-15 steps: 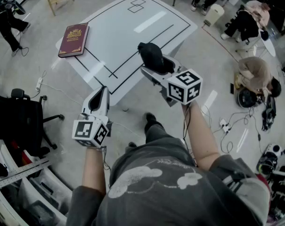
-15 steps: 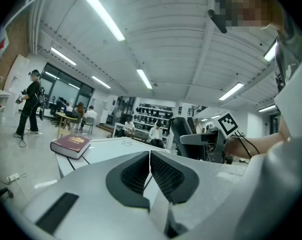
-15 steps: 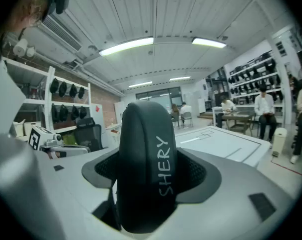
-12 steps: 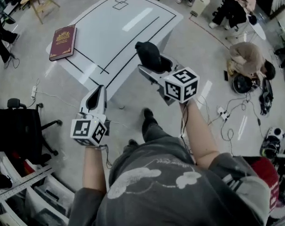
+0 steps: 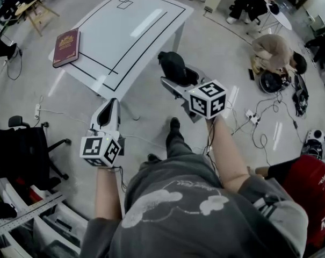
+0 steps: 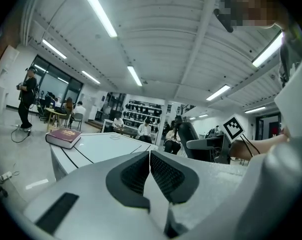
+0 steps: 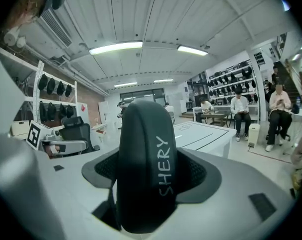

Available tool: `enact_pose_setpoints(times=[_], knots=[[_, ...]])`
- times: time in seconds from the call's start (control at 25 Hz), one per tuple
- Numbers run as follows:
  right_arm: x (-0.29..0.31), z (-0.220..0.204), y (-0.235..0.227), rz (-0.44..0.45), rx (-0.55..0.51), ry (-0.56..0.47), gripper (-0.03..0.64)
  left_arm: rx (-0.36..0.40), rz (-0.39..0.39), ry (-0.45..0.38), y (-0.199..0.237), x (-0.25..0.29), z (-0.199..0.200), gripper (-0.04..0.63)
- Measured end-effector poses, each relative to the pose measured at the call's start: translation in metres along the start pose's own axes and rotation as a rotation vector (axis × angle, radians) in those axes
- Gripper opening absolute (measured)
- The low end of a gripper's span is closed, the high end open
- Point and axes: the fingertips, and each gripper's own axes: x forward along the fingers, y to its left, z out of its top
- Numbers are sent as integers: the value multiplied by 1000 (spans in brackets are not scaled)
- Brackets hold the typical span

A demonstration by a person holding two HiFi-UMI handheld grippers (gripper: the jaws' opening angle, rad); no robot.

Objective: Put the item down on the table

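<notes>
Beside the desk, off its near edge and over the floor in the head view, the right tool holds the dark case. It should go over the bare top, well apart from the book. Left gripper view: the left tool is closed and empty. Right gripper view: the pads clamp the case upright, so lower it onto the desk before releasing.

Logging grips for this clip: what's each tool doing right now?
Left tool: closed, empty.
Right tool: closed on the dark case.
</notes>
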Motion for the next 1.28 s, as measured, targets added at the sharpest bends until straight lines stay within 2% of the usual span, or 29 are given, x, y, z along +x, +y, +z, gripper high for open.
enact_pose_setpoints(times=[0.36, 0.64, 1.04, 1.28], knots=[[-15, -6, -27, -41, 24, 4, 331, 13, -3, 13, -2, 13, -1, 9], [22, -2, -101, -24, 52, 6, 331, 40, 21, 31, 2, 85, 3, 9], [107, 41, -246, 114, 21, 77, 331, 33, 178, 34, 25, 236, 33, 8], [146, 55, -308, 211, -42, 139, 330, -9, 282, 49, 32, 299, 27, 9]])
